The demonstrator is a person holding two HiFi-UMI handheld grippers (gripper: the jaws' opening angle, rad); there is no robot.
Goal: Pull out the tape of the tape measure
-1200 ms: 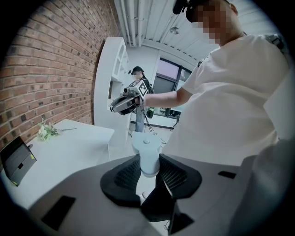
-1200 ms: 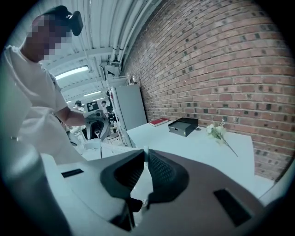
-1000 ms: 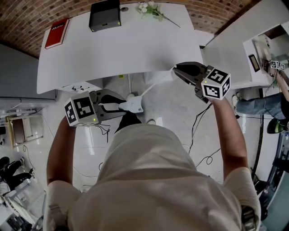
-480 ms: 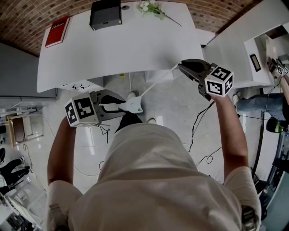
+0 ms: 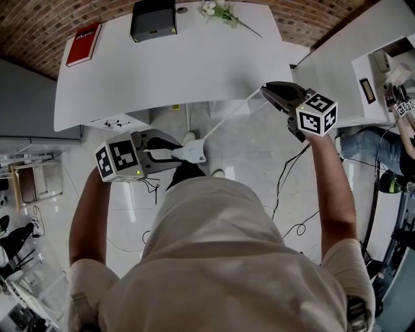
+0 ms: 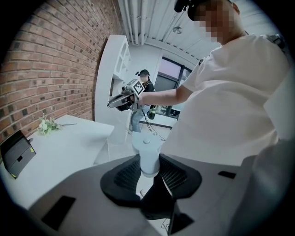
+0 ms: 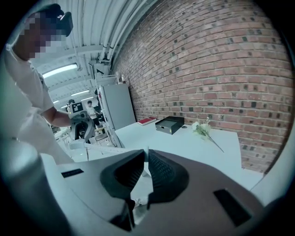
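Tape measure sits in your left gripper, held in the air below the near edge of the white table and in front of your body. Your left gripper view shows the hold best: the white case stands between the two ribbed pads, which press on its sides, so the left gripper is clamped on a fairly wide body with its jaws partway apart.

From the head view you see what neither gripper camera gives whole: the tape runs as a pale, straight line from the case up and to the right to your right gripper, which is level with the table's corner.

In the right gripper view the jaws of the right gripper are nearly together, pinching the thin end of the tape, and the strip leads away left toward your other hand.

On the table, well apart from the work, lie a red book, a black box and a flower sprig. The right gripper view shows all three against the brick wall; the left gripper view catches only the flowers and a corner of the box.
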